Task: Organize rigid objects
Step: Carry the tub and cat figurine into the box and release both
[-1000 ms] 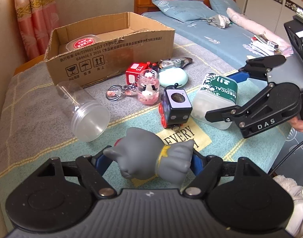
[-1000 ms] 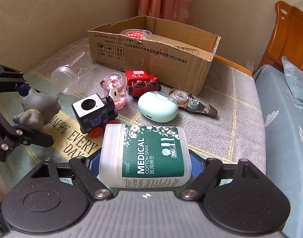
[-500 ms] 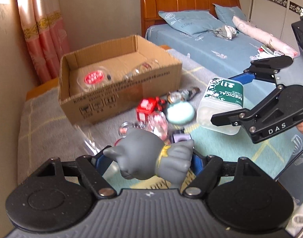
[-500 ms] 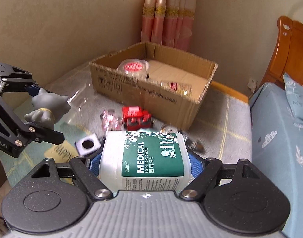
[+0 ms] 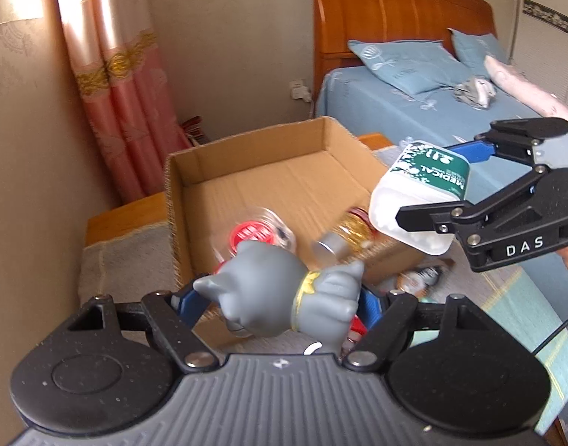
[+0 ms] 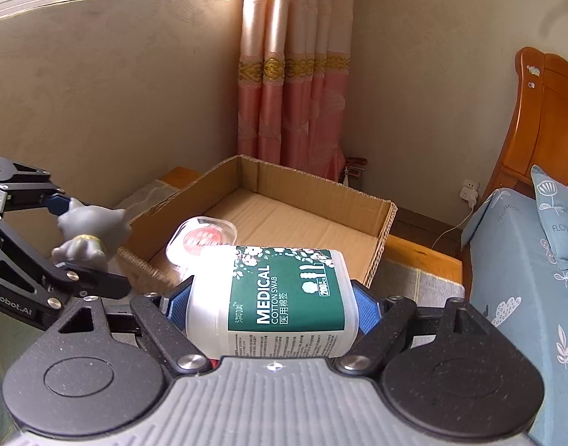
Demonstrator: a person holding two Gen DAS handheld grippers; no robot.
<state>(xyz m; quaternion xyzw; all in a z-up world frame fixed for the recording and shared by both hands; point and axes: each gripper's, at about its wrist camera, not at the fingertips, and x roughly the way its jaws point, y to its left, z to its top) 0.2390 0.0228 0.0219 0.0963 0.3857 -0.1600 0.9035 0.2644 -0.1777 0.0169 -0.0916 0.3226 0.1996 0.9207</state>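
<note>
My left gripper (image 5: pixel 280 303) is shut on a grey cat figurine (image 5: pixel 284 293) and holds it raised at the near wall of the open cardboard box (image 5: pixel 246 171). My right gripper (image 6: pixel 272 297) is shut on a white cotton swab box with a green label (image 6: pixel 276 297), held above the box's right side; it also shows in the left wrist view (image 5: pixel 421 200). The figurine shows at the left of the right wrist view (image 6: pixel 87 234). Inside the cardboard box lie a clear tub with a red lid (image 6: pixel 202 238) and a gold-capped jar (image 5: pixel 350 230).
A tape dispenser (image 5: pixel 421 277) and other small items lie on the blanket below the grippers, mostly hidden. A bed with blue bedding (image 5: pixel 414 104) is to the right. A pink curtain (image 6: pixel 291 74) and wall stand behind the box.
Both grippers have risen and moved forward toward the cardboard box, each carrying its object. The items on the blanket have dropped out of view below.
</note>
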